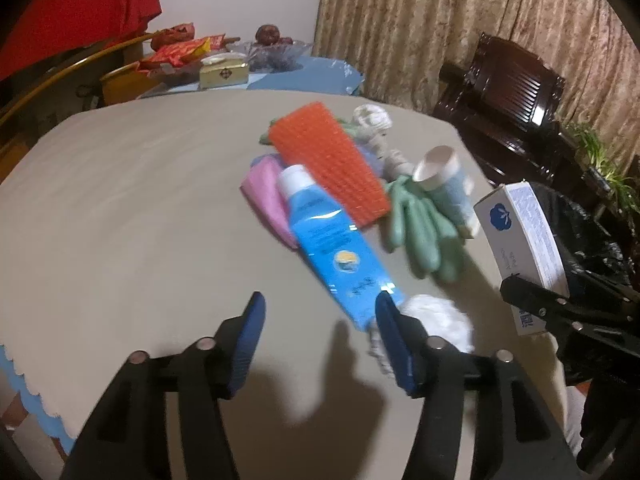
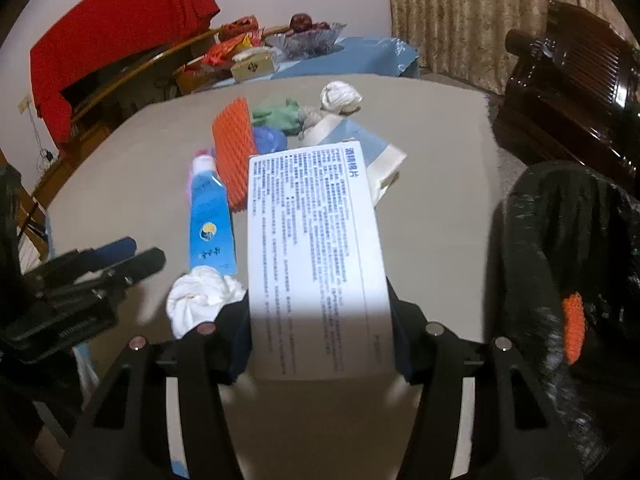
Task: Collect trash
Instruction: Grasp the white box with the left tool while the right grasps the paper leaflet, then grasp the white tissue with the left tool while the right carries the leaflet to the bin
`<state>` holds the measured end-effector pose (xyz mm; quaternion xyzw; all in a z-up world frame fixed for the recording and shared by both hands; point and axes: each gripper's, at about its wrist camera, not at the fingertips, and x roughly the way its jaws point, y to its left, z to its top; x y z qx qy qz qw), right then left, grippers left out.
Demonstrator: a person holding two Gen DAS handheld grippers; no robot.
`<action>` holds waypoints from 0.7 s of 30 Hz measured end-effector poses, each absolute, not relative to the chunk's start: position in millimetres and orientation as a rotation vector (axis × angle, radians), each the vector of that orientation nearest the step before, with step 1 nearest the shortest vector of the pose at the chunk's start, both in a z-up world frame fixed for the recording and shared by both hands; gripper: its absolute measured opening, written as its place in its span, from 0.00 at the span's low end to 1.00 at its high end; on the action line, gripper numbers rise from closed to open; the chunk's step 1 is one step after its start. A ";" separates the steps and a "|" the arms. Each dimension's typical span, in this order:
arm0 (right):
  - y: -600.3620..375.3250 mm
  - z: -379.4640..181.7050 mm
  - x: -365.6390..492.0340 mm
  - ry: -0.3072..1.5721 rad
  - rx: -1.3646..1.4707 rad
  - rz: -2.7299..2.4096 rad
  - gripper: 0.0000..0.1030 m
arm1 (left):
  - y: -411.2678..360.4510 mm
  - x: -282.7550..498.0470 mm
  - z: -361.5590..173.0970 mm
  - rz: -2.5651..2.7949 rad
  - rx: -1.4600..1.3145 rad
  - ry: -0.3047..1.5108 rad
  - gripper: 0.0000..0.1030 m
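Nearest in the right wrist view, the right gripper (image 2: pixel 320 336) has its fingers clamped on a white box (image 2: pixel 316 256) printed with small blue text, held above the beige surface (image 2: pixel 432 208). In the left wrist view the left gripper (image 1: pixel 320 344) hangs over the same surface with its blue-padded fingers (image 1: pixel 250 344) apart and nothing between them; the right-hand pad sits just beside a crumpled white tissue (image 1: pixel 436 320).

Just past the tissue lies a blue tube (image 1: pixel 336 240) with a white cap, angled away across the surface. Its upper end rests against a pink cloth (image 1: pixel 266 200) and an orange bumpy mat (image 1: pixel 328 164). To the right of the mat lie green rubber gloves (image 1: pixel 420 228) and a paper cup (image 1: pixel 444 180) tipped on its side. Farther back sits a knotted white rag (image 1: pixel 374 120).

At the right edge of the surface a black trash bag (image 2: pixel 568 264) stands open, with an orange piece (image 2: pixel 573 326) showing inside it.

Beyond the beige surface a blue cloth (image 1: pixel 304 76) covers a second table that carries a small cream box (image 1: pixel 223 72), red snack packets (image 1: pixel 180 54) and a glass bowl (image 1: pixel 276 54). A red cloth (image 2: pixel 116 48) hangs at the left against the white wall; patterned tan curtains (image 1: pixel 440 20) fill the back, and a dark wooden chair (image 1: pixel 508 96) stands at the right.
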<state>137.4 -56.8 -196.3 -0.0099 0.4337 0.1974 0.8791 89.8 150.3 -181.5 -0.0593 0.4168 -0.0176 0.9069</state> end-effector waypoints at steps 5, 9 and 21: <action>-77.0 -176.8 128.9 0.871 -0.008 0.378 0.53 | 125.4 83.6 -175.6 -0.082 -0.115 0.834 0.69; -90.9 -169.2 123.8 0.859 0.001 0.360 0.53 | 103.9 87.0 -181.7 -0.112 -0.097 0.850 0.72; -114.8 -163.7 115.7 0.858 0.019 0.311 0.53 | 79.9 82.1 -184.9 -0.149 -0.060 0.864 0.32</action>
